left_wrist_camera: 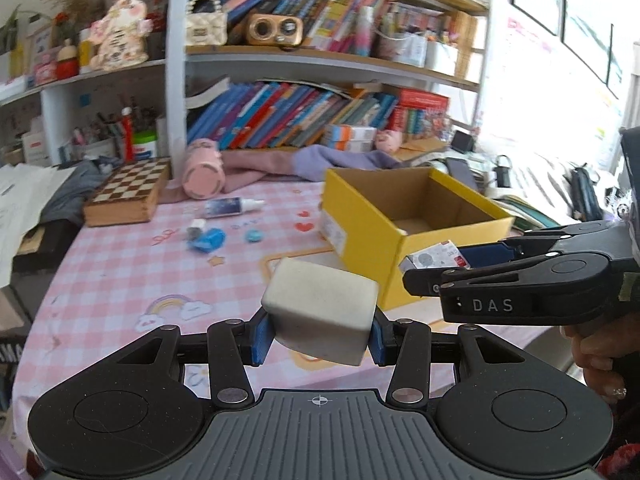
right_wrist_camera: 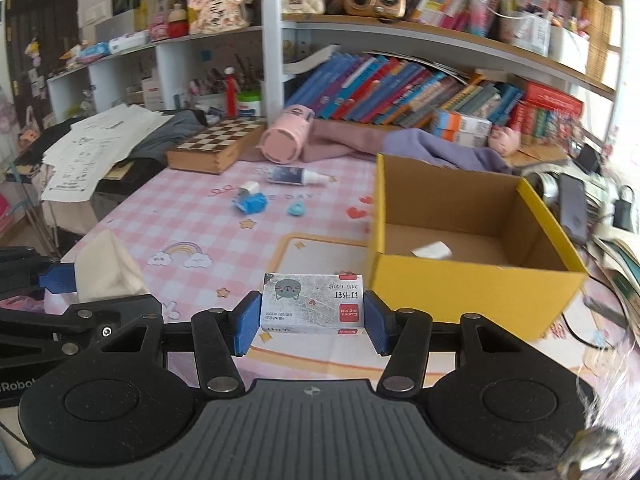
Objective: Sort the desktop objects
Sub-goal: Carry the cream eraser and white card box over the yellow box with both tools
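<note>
The blue fingers (left_wrist_camera: 262,340) of the left gripper (left_wrist_camera: 318,338) clamp a white foam block (left_wrist_camera: 320,314), held tilted above the pink checked tablecloth (left_wrist_camera: 120,272). The right gripper (right_wrist_camera: 312,322) grips a small staple box (right_wrist_camera: 312,304) by its short ends, near the front left corner of the open yellow cardboard box (right_wrist_camera: 472,292).

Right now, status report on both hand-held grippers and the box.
Left hand-held gripper shut on white block. Right hand-held gripper shut on staple box. Yellow box open ahead, path clear.
</note>
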Tool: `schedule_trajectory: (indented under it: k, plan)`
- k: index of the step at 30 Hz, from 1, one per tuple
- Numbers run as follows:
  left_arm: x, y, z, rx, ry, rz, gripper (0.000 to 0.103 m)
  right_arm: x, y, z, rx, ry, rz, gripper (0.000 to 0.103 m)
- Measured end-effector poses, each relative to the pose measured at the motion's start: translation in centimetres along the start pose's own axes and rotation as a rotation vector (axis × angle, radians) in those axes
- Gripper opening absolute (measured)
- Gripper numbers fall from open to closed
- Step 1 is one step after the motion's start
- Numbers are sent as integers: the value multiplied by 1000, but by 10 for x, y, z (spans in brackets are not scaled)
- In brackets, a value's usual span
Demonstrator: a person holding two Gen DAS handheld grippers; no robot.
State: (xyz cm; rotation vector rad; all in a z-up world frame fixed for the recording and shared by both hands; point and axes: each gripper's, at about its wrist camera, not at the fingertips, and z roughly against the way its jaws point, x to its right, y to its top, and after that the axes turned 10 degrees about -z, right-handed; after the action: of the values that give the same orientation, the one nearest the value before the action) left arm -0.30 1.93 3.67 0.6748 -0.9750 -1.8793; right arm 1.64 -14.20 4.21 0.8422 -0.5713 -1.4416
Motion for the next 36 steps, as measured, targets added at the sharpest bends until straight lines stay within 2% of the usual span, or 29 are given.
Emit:
schedule_trajectory:
  k: [6, 12, 18, 36]
  plan:
    - [16, 4, -10, 2, -70, -8, 45, 17, -13, 17, -12, -56, -16, 51]
    - [46, 11, -19, 6, -171, -89, 45, 42, -22, 33, -20, -146, -83, 51]
    - [65, 17, -32, 4, -236, -126, 45, 65, -30, 43, -28, -206, -135, 51]
    - [103, 50, -83, 5, -322, -211, 44, 129, -13, 34, -1, -288, -215, 51]
